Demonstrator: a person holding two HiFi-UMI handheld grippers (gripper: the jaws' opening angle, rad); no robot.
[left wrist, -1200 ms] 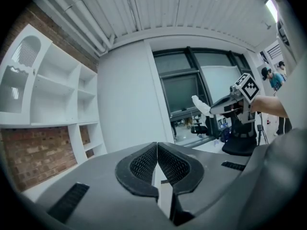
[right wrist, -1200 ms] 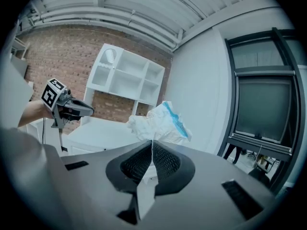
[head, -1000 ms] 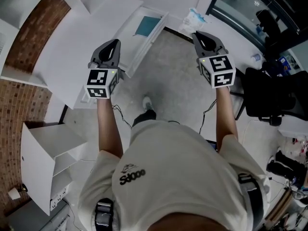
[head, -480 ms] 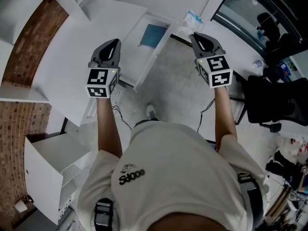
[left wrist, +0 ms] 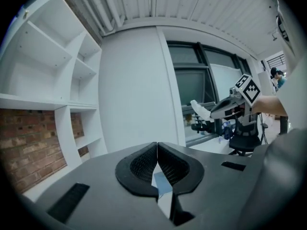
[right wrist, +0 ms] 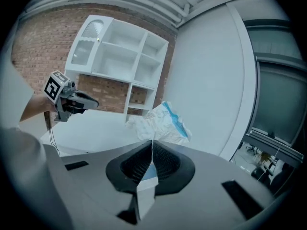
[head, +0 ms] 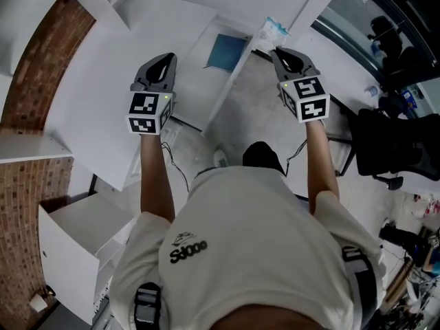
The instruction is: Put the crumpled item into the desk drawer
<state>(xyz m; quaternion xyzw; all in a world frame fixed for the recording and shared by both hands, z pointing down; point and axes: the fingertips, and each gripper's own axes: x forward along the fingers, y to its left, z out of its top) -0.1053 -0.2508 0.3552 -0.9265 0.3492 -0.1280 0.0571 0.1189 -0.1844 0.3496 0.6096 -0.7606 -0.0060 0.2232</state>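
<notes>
Head view first: the right claw (head: 282, 51) is pinching the crumpled item (head: 273, 29), a white wad with a blue streak, up in the air near the far corner of the open drawer (head: 201, 95), where a blue sheet (head: 228, 51) lies at the far end. The left claw (head: 165, 60) hangs over the white surface (head: 103, 81) beside the drawer. The logo on the person's shirt (head: 188, 249) is too stylised to read for sure. Left gripper view: the left claw (left wrist: 156, 145) is pressed together on nothing, and across the way the right claw (left wrist: 224, 108) shows with the wad (left wrist: 199, 110) at its tip. Right gripper view: the right claw (right wrist: 152, 145) is clamped on the lower edge of the crumpled item (right wrist: 160, 122); any print on it is too faint to read. My call: pick-up done and drawer open, so 2 steps are left, carrying the wad over the drawer and letting go.
</notes>
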